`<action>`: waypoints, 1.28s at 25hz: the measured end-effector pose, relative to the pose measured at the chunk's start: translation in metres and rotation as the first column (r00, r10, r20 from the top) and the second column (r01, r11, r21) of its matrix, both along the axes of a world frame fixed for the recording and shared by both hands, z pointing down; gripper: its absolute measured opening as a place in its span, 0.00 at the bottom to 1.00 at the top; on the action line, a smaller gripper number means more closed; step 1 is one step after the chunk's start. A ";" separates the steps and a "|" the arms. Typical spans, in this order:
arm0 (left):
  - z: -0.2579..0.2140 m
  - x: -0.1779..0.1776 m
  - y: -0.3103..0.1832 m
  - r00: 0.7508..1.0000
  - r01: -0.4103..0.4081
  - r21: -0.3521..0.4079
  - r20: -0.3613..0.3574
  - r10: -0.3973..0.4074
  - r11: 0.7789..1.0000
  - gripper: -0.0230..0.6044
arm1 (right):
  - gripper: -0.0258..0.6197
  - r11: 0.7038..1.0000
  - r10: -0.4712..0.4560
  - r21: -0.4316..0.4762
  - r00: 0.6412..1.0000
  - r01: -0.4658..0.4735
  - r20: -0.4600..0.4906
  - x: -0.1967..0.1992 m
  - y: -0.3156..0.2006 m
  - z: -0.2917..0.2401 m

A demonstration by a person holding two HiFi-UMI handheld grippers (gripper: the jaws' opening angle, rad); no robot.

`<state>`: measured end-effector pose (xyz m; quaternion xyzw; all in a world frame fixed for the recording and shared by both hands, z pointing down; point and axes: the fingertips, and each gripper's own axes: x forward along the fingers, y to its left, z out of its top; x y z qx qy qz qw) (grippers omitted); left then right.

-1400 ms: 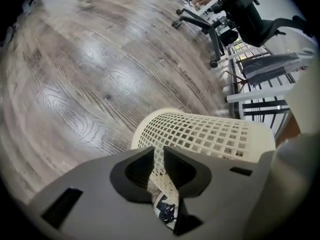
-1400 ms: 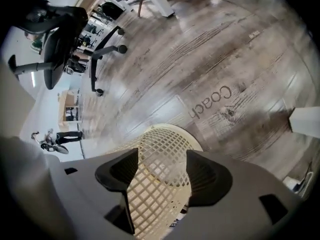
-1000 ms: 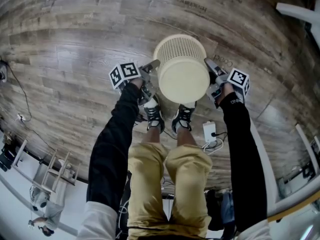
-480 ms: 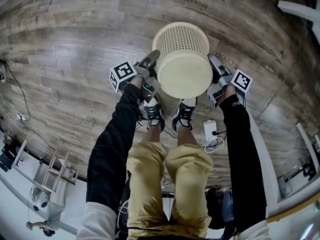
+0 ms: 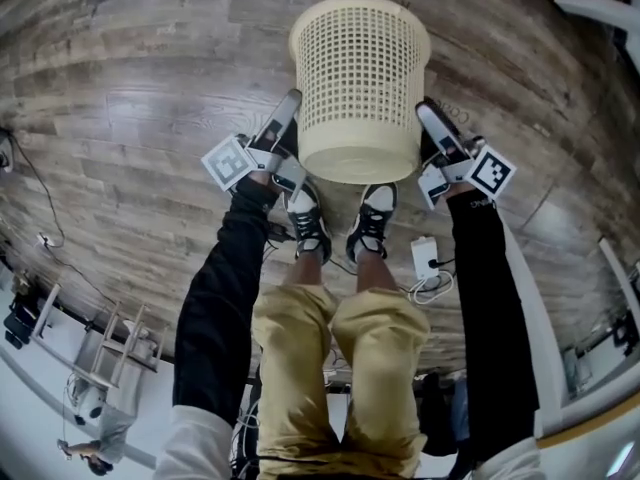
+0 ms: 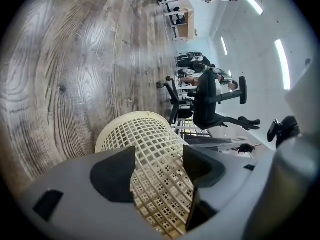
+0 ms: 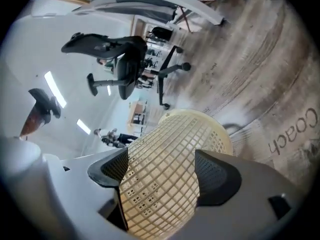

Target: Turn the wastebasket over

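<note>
A cream lattice wastebasket hangs above the wooden floor, squeezed between my two grippers. It is tipped, with its solid base toward the person's feet and its rim pointing away. My left gripper presses against its left side and my right gripper against its right side. Both stand open, with the jaws spread along the basket wall. In the left gripper view the wastebasket fills the space between the jaws of that gripper. The right gripper view shows the same wastebasket between the jaws of my right gripper.
The person's shoes stand directly under the basket. A white power adapter with a cable lies by the right foot. A white furniture leg sits at the far right. A black office chair and desks stand further off.
The basket has tipped further: its rim has swung up and away, so its side wall now shows instead of mostly the base. Both grippers have moved forward with it.
</note>
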<state>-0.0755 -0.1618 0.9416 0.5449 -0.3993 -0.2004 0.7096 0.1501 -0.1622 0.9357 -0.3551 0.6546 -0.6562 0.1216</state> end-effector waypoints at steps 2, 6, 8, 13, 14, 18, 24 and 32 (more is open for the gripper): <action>0.000 -0.002 0.007 0.999 -0.035 0.032 0.010 0.034 0.999 0.51 | 0.70 0.993 -0.107 0.042 0.994 0.107 -0.003 -0.004 0.011 -0.004; 0.002 -0.009 0.030 0.993 -0.112 0.025 0.023 0.112 0.993 0.51 | 0.70 0.952 -0.305 0.013 0.952 0.305 -0.005 -0.017 0.053 -0.007; 0.003 -0.011 0.044 0.996 -0.088 -0.061 -0.023 0.087 0.994 0.51 | 0.70 0.927 -0.374 -0.021 0.928 0.373 0.000 -0.025 0.076 -0.005; 0.008 -0.023 0.061 0.980 -0.189 -0.089 0.042 0.193 0.978 0.51 | 0.70 0.898 -0.431 -0.105 0.902 0.428 -0.007 -0.036 0.115 0.000; 0.008 -0.026 0.062 0.968 -0.232 -0.076 0.080 0.238 0.970 0.51 | 0.70 0.889 -0.446 -0.118 0.895 0.441 -0.018 -0.038 0.120 0.001; 0.007 -0.030 0.073 0.876 -0.414 -0.102 0.225 0.426 0.905 0.51 | 0.70 0.829 -0.551 -0.179 0.828 0.530 -0.101 -0.043 0.142 0.011; -0.002 0.010 0.085 0.819 -0.538 -0.110 0.168 0.549 0.836 0.51 | 0.70 0.894 -0.429 -0.194 0.896 0.403 -0.116 -0.051 0.114 0.005; -0.026 -0.006 0.044 0.860 -0.466 -0.077 0.193 0.472 0.882 0.51 | 0.70 0.923 -0.316 -0.243 0.948 0.298 -0.036 -0.026 0.098 -0.010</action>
